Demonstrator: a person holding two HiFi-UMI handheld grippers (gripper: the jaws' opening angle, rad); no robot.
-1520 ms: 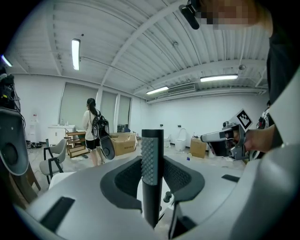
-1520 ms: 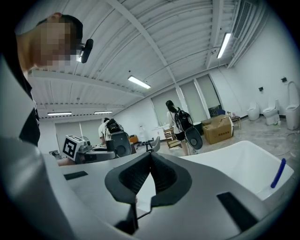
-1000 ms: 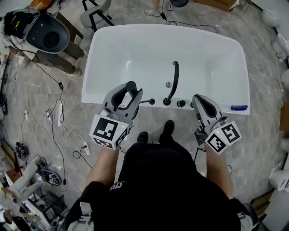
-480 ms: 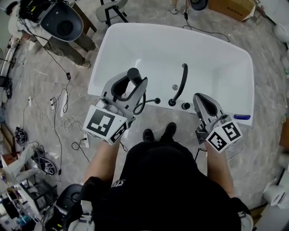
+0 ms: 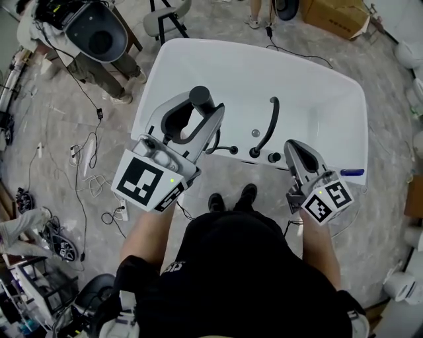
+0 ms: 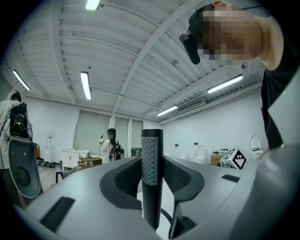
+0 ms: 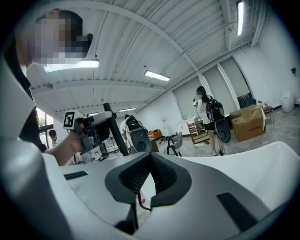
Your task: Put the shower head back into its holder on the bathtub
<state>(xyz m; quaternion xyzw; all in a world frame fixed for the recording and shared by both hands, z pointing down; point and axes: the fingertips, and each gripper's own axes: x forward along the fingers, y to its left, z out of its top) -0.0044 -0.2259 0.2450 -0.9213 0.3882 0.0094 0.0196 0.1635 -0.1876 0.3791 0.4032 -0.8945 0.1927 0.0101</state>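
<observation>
The black shower head [image 5: 199, 97] stands upright between the jaws of my left gripper [image 5: 201, 110], which is shut on its ribbed handle [image 6: 151, 192] above the near left part of the white bathtub [image 5: 147, 99]. Its black hose [image 5: 213, 146] hangs down to a small black fitting [image 5: 232, 150] on the near rim. A curved black spout [image 5: 268, 125] and a knob [image 5: 273, 157] stand to the right of that fitting. My right gripper [image 5: 291, 148] hovers by the knob, shut and empty, with its pads [image 7: 140, 174] meeting. The right gripper view shows the left gripper [image 7: 91, 125] raised with the shower head [image 7: 116, 132].
A blue object [image 5: 351, 172] lies on the tub's near right rim. On the floor are a dark round seat [image 5: 98, 33] and a stool [image 5: 165, 14] beyond the tub, a cardboard box [image 5: 330, 14] at the far right, and loose cables [image 5: 86, 173] to the left.
My left gripper has risen with the shower head, drawing the hose up off the rim. The right gripper has shifted a little and stays near the knob.
</observation>
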